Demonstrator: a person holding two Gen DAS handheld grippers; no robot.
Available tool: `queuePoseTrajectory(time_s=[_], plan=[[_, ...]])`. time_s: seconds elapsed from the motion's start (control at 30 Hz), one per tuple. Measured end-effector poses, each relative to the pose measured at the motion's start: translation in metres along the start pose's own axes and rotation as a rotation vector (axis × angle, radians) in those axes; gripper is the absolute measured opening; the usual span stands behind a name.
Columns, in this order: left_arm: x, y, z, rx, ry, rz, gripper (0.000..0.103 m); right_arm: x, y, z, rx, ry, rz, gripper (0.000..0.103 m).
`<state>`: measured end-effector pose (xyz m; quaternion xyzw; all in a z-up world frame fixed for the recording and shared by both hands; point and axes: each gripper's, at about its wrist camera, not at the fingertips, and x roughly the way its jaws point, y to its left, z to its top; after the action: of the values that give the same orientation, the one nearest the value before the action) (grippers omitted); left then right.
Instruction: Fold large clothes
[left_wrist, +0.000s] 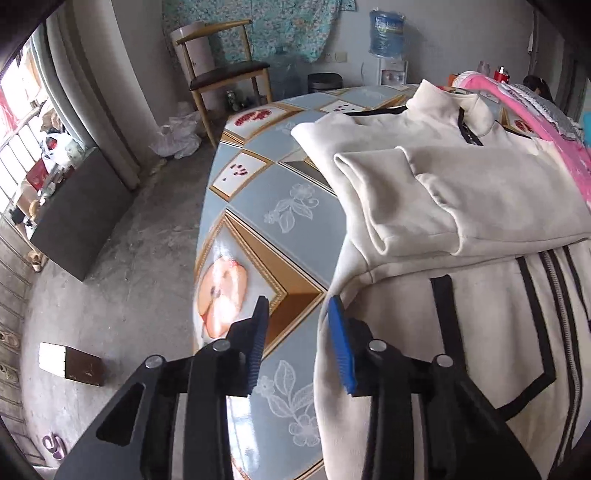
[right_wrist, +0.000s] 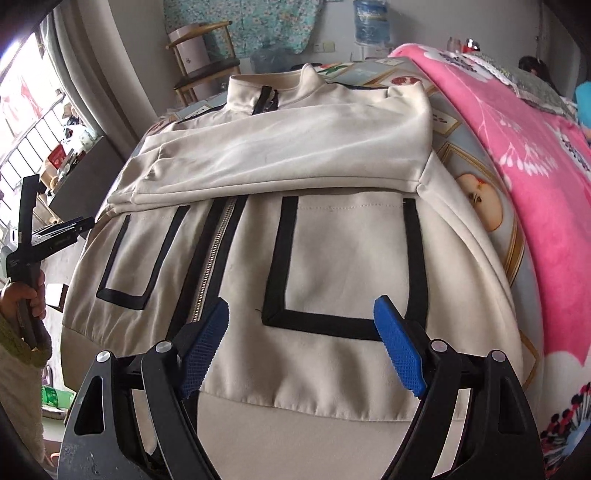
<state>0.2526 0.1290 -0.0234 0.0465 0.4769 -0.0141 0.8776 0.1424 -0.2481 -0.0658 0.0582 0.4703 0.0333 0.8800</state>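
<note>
Cream zip jacket (right_wrist: 332, 258) laid flat on the table (left_wrist: 258, 206), sleeves already folded in

It's a cream jacket with black stripe trim boxing in both front panels, a metal zipper (right_wrist: 216, 251) down the middle and a stand-up collar (right_wrist: 266, 88). Both sleeves are folded across the chest, and the ribbed hem faces the camera. A pink blanket (right_wrist: 535, 184) lies just beside it. The left hand-held gripper (left_wrist: 301, 332) has its jaws partly apart over the jacket's left edge with nothing in them; the right hand-held gripper (right_wrist: 301, 343) stands wide apart above the hem, not gripping either.

Left hand-held gripper (left_wrist: 299, 306) parted, right hand-held gripper (right_wrist: 301, 314) wide, both empty
</note>
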Motion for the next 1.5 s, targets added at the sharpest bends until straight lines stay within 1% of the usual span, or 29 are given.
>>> queuePoseTrajectory(time_s=[0.1,0.2,0.27,0.3,0.4,0.5,0.6,0.63,0.7,0.87,0.97,1.03,1.1,1.17,1.2,1.27,1.3,1.33,1.37,1.43,1.47,1.5], plan=[[-0.001,0.007,0.0,-0.051,0.022,-0.065,0.03,0.008,-0.009,0.001,0.017,0.016,-0.009,0.078],[-0.004,0.014,-0.003,-0.102,0.045,-0.125,0.03,0.015,-0.015,0.001,0.039,0.035,-0.001,0.078],[-0.01,0.013,-0.006,-0.113,0.041,-0.167,0.03,0.017,-0.017,0.0,0.041,0.039,0.0,0.078],[-0.013,0.011,-0.007,-0.107,0.033,-0.175,0.03,0.017,-0.018,0.0,0.042,0.04,0.0,0.078],[-0.016,0.004,-0.009,-0.067,0.026,-0.143,0.03,0.019,-0.02,-0.001,0.046,0.045,0.001,0.078],[-0.004,0.001,-0.011,-0.049,0.049,-0.091,0.03,0.022,-0.021,-0.001,0.05,0.052,0.006,0.078],[0.005,0.001,-0.011,-0.043,0.052,-0.089,0.014,0.022,-0.021,-0.001,0.045,0.053,0.004,0.078],[0.007,0.0,-0.012,-0.034,0.052,-0.086,0.01,0.022,-0.021,-0.001,0.043,0.052,0.001,0.078],[0.009,-0.003,-0.012,-0.008,0.04,-0.062,0.006,0.02,-0.022,-0.002,0.045,0.051,-0.001,0.078],[-0.007,-0.009,-0.012,0.056,-0.049,0.044,0.005,0.02,-0.023,-0.004,0.054,0.052,-0.006,0.078],[0.001,-0.015,-0.017,0.113,-0.042,0.101,0.005,0.02,-0.024,-0.005,0.055,0.053,-0.014,0.078],[0.01,-0.019,-0.021,0.129,-0.028,0.122,0.006,0.02,-0.024,-0.005,0.057,0.054,-0.014,0.078],[0.007,-0.02,-0.02,0.14,-0.031,0.132,0.009,0.02,-0.024,-0.005,0.053,0.053,-0.017,0.078],[-0.001,-0.019,-0.018,0.137,-0.04,0.137,0.014,0.018,-0.023,-0.004,0.05,0.049,-0.026,0.078],[-0.006,-0.018,-0.017,0.135,-0.047,0.145,0.019,0.016,-0.023,-0.003,0.05,0.046,-0.028,0.078],[-0.02,-0.016,-0.017,0.127,-0.062,0.17,0.021,0.013,-0.022,-0.001,0.053,0.037,-0.027,0.079],[-0.029,-0.016,-0.018,0.116,-0.074,0.18,0.022,0.013,-0.021,-0.001,0.054,0.033,-0.025,0.082],[-0.037,-0.017,-0.019,0.104,-0.085,0.172,0.025,0.012,-0.019,0.0,0.054,0.027,-0.024,0.084],[-0.044,-0.019,-0.021,0.089,-0.095,0.149,0.027,0.011,-0.017,0.0,0.05,0.024,-0.025,0.084],[-0.058,-0.025,-0.025,0.062,-0.104,0.09,0.036,0.012,-0.013,0.0,0.039,0.024,-0.025,0.087],[-0.062,-0.029,-0.029,0.055,-0.105,0.06,0.038,0.013,-0.01,-0.001,0.03,0.025,-0.025,0.088],[-0.065,-0.035,-0.032,0.053,-0.098,0.03,0.043,0.015,-0.007,-0.002,0.019,0.028,-0.025,0.089]])
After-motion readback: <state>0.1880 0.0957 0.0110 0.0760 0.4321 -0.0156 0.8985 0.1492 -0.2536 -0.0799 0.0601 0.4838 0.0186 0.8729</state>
